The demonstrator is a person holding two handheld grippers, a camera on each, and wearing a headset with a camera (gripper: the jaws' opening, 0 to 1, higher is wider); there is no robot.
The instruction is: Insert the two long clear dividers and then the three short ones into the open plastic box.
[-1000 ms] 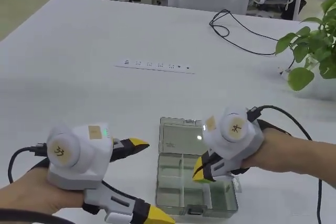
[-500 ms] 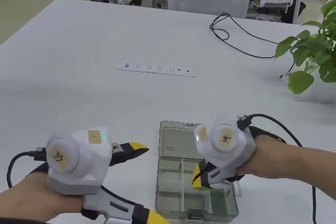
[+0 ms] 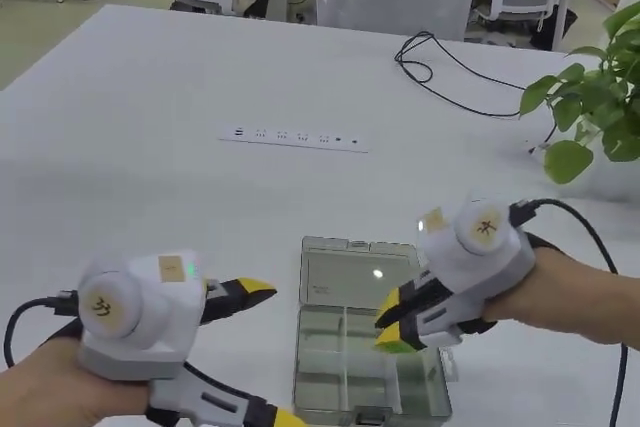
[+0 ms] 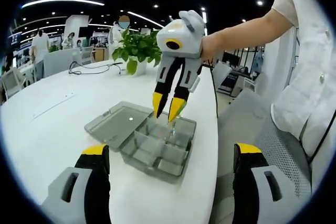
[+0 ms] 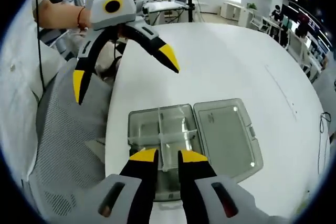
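Divider seating: risk of jamming.
I am holding a clear divider (image 4: 172, 123) in the right gripper's (image 3: 395, 327) narrowed fingers over the box (image 3: 300, 352). Any tilt is risking a missed slot. The left gripper's (image 4: 170, 149) fingers are gaping wide.

The box (image 3: 345, 277) is moulded in translucent, grey-tinted plastic, with a lamp mirrored in its glossy lid, and the clear divider (image 4: 172, 125) is made of similar smooth plastic. The table (image 3: 150, 147) is finished in smooth matt white. The left gripper (image 3: 270, 355) and right gripper (image 3: 390, 329) are cased in smooth white plastic.
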